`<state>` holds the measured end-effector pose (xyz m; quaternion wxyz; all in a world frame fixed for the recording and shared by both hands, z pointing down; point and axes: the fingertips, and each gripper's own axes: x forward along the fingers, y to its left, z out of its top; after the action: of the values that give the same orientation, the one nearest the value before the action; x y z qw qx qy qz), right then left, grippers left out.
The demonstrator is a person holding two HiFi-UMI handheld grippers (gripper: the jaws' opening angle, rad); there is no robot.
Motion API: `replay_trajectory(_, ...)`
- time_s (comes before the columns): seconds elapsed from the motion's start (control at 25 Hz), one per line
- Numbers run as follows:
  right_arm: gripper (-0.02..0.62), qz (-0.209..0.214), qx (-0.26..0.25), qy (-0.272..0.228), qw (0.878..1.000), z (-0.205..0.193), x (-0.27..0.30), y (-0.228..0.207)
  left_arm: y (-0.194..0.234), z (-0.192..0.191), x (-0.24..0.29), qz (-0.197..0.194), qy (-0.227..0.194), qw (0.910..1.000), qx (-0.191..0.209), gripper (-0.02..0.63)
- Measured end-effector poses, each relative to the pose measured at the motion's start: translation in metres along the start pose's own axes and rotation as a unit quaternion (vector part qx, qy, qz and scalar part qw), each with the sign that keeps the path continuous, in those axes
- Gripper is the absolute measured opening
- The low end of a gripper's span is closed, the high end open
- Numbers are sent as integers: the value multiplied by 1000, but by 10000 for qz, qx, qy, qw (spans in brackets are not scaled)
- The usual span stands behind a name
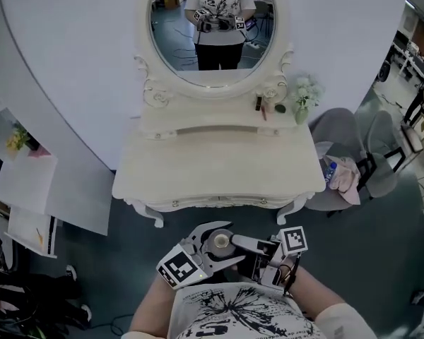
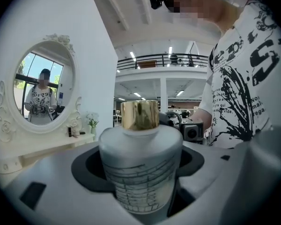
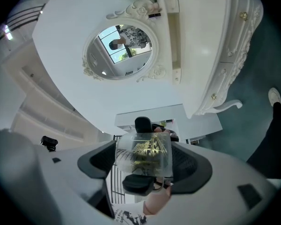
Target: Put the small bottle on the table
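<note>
My left gripper (image 2: 139,182) is shut on a frosted white bottle (image 2: 143,165) with a gold cap (image 2: 139,115), held upright between the jaws. My right gripper (image 3: 145,168) is shut on a small clear bottle (image 3: 144,153) with gold print and a black cap (image 3: 139,184). In the head view both grippers are close to my body, below the front edge of the white dressing table (image 1: 219,171): the left gripper (image 1: 213,246) with the white bottle (image 1: 221,242), the right gripper (image 1: 263,258) beside it. The clear bottle is hidden there.
An oval mirror (image 1: 212,27) stands at the back of the table. A lipstick (image 1: 258,103) and a small flower vase (image 1: 302,99) sit on the rear shelf. A grey chair (image 1: 353,129) with cloth stands to the right. Papers (image 1: 25,182) lie on the left.
</note>
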<state>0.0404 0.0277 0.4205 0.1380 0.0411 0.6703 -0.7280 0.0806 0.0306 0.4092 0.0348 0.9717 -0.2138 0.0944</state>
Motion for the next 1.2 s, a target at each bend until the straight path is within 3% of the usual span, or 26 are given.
replay_trajectory(0.52, 370, 20, -251, -347, 9991, 160, 118, -8, 195, 7, -15, -417, -18, 9989, 205, 354)
replay_trajectory(0.84, 370, 76, -157, -367, 9992, 215, 144, -15, 256, 3, -7, -487, 110, 9986, 191, 354)
replay_trajectory(1.2, 370, 16, 45, -64, 10000, 274, 132, -50, 305, -32, 34, -161, 341, 9993, 2, 354)
